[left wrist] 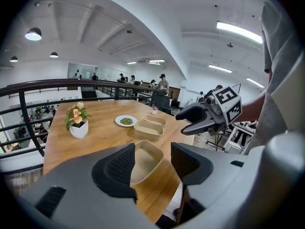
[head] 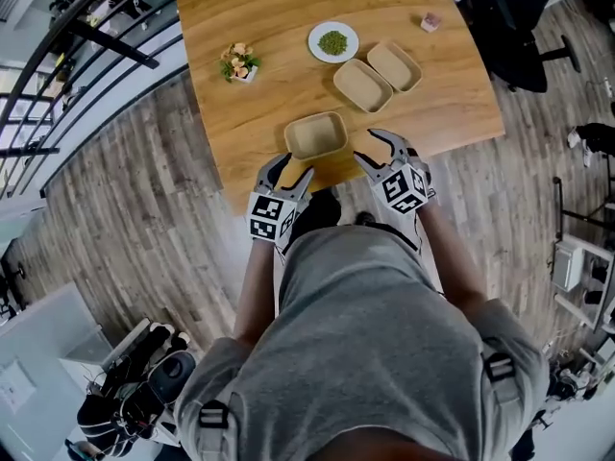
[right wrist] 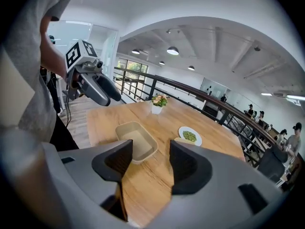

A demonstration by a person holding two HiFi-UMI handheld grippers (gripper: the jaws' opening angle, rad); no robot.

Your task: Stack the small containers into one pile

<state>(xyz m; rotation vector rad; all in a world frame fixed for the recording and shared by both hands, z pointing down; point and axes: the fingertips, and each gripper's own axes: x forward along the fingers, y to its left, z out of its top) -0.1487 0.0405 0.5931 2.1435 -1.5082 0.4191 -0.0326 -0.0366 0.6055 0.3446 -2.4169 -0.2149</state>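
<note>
Head view: the nearest container (head: 315, 134) sits on the bench (head: 279, 27) just ahead of both sets of fingers, between them. A second container (head: 362, 85) and a third container (head: 395, 66) lie beyond the right fingers. It looks light and thin-walled (moulded pulp, probably), so pinch one rim gently. The left gripper (head: 288, 171) and right gripper (head: 370, 147) have fingers spread, holding nothing.

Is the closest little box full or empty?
Empty. The nearest container sits open side up, and only its bare beige bottom shows inside.
</note>
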